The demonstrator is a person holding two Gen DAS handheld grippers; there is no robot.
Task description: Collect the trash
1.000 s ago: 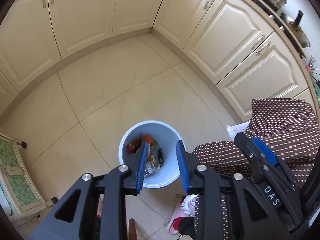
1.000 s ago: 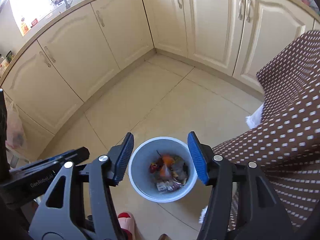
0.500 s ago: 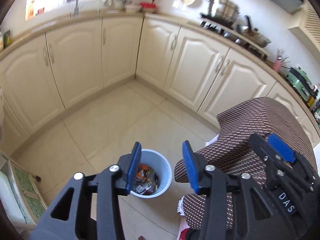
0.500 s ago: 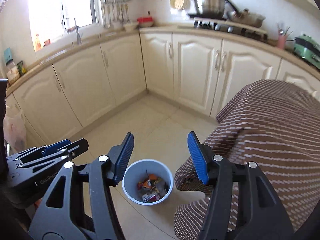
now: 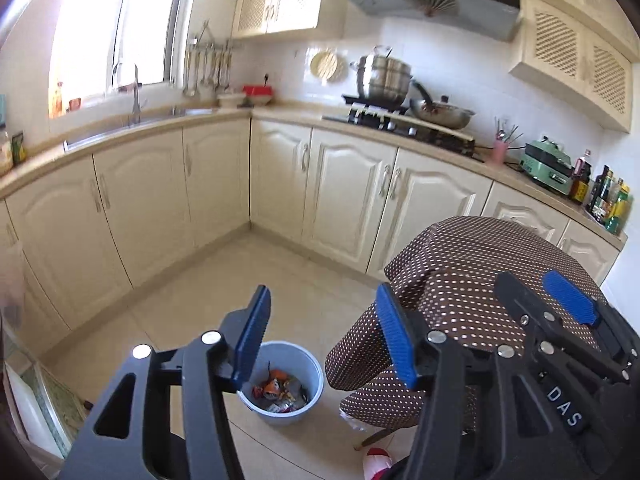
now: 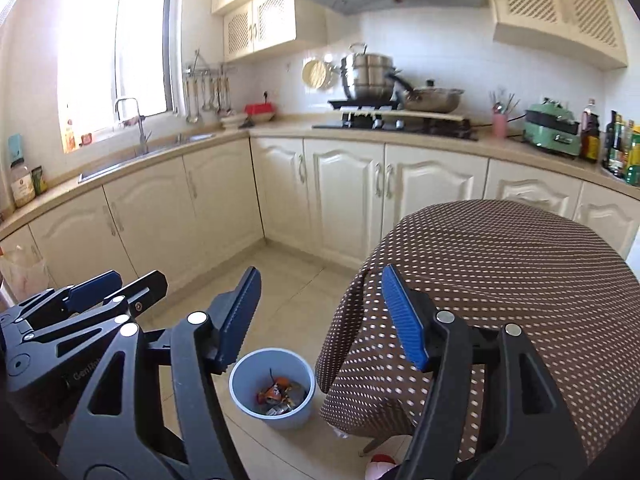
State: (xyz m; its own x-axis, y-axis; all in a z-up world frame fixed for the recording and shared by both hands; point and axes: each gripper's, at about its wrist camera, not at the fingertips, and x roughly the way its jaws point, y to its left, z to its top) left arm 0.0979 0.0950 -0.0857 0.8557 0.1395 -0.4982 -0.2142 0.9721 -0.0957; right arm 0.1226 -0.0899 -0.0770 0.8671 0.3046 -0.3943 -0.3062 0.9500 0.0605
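Pale blue bin is standing upright on my floor tiles, lower centre of frame, holding crumpled wrappers, orange and red among them, lying at its bottom.

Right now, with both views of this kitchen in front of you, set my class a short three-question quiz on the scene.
1. True or false: the blue bin is empty.
2. What covers the table beside the bin: (a) a plain white cloth, (b) a brown dotted cloth, (c) nothing?
3. What is held between the jaws of the left gripper and the right gripper?

Key: 1 false, wrappers lie inside; 2 b; 3 nothing, both open.
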